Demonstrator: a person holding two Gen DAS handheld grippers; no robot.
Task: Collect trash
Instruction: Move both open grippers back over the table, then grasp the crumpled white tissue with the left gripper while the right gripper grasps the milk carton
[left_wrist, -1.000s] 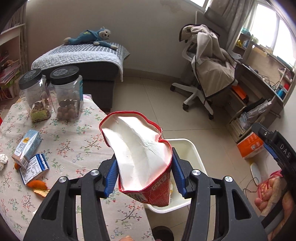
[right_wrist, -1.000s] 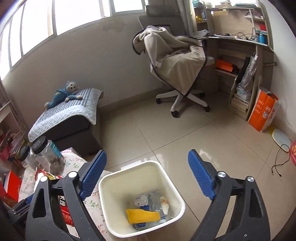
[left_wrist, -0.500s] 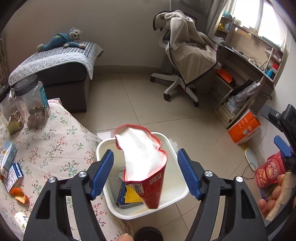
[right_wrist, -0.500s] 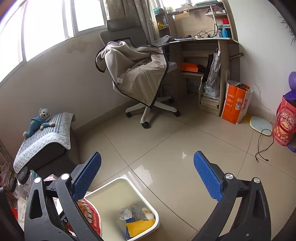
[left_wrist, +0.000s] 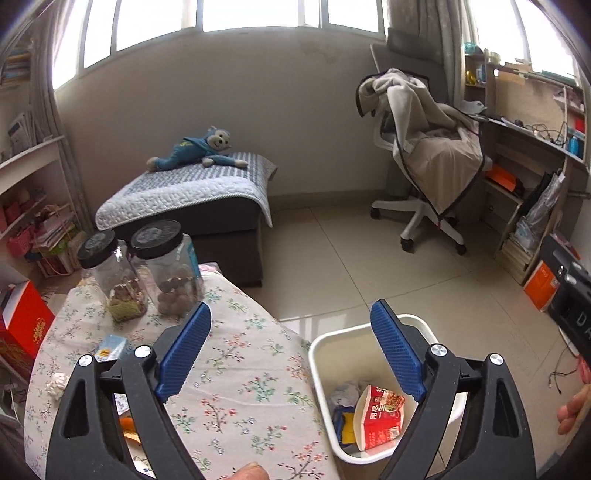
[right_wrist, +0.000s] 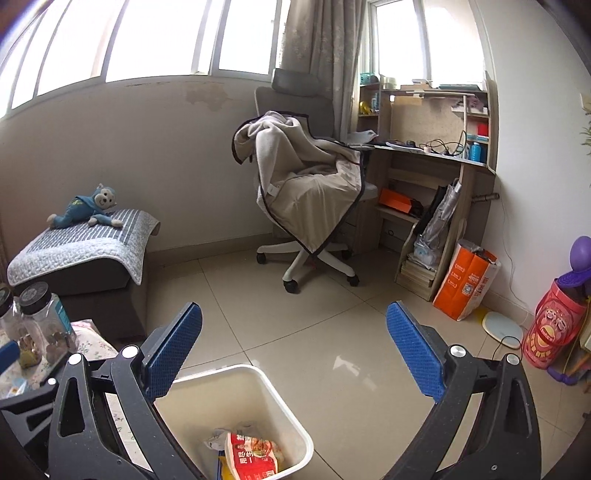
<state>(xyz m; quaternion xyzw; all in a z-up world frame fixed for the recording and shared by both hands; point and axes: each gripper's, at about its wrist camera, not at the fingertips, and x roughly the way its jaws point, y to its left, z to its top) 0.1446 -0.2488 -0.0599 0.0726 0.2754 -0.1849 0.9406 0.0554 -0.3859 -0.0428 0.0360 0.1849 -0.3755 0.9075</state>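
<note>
Floral tablecloth (left_wrist: 240, 373) beside white bin (left_wrist: 369, 332) (tiled floor (right_wrist: 332, 332) beneath)

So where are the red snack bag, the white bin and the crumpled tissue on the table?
red snack bag (left_wrist: 380, 415), left wrist view, on its printed red front.
white bin (left_wrist: 325, 363), left wrist view, on its bare inner wall.
crumpled tissue (left_wrist: 56, 384), left wrist view, on the middle of the wad.

Left gripper (left_wrist: 290, 349): jaws wide, just been opening, nothing between, tilted down. Right gripper (right_wrist: 293, 349): jaws wide, empty. Fingertips (left_wrist: 574, 410) at right edge.
</note>
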